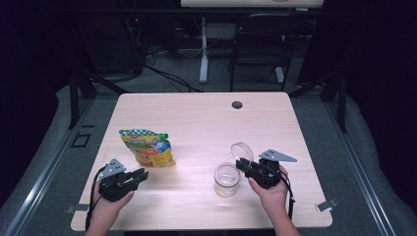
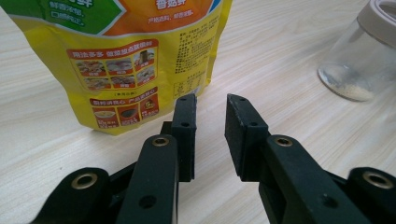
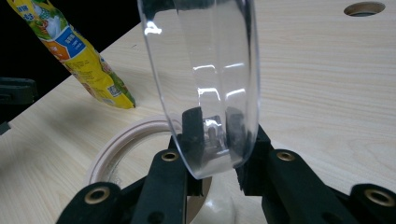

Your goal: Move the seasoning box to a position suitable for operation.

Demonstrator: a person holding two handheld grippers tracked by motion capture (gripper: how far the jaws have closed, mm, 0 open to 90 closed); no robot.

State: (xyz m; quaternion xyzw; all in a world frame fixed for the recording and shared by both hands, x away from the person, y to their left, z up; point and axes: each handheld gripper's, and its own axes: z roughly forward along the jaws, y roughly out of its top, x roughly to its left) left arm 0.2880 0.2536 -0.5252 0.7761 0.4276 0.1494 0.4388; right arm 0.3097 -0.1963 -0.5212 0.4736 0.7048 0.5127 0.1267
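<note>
A yellow and green food pouch (image 1: pixel 147 147) lies flat on the left of the wooden table (image 1: pixel 196 118). Just short of its near edge, my left gripper (image 1: pixel 140 174) rests low with its jaws apart and nothing between them; in the left gripper view the gripper (image 2: pixel 210 112) points at the pouch (image 2: pixel 130 60). A clear glass jar (image 1: pixel 227 179) with a pale rim stands open at the front right and holds a little powder. My right gripper (image 1: pixel 244 164) is shut on a clear round lid (image 1: pixel 242 151), held on edge just above and behind the jar. In the right gripper view the lid (image 3: pixel 205 79) stands between the gripper (image 3: pixel 215 123) jaws, over the jar rim (image 3: pixel 126 140).
A round cable hole (image 1: pixel 237 104) sits near the table's far edge. Behind the table stand a dark chair (image 1: pixel 260 44) and a white desk leg (image 1: pixel 203 49), with cables on the floor. Bare tabletop lies between the pouch and the jar.
</note>
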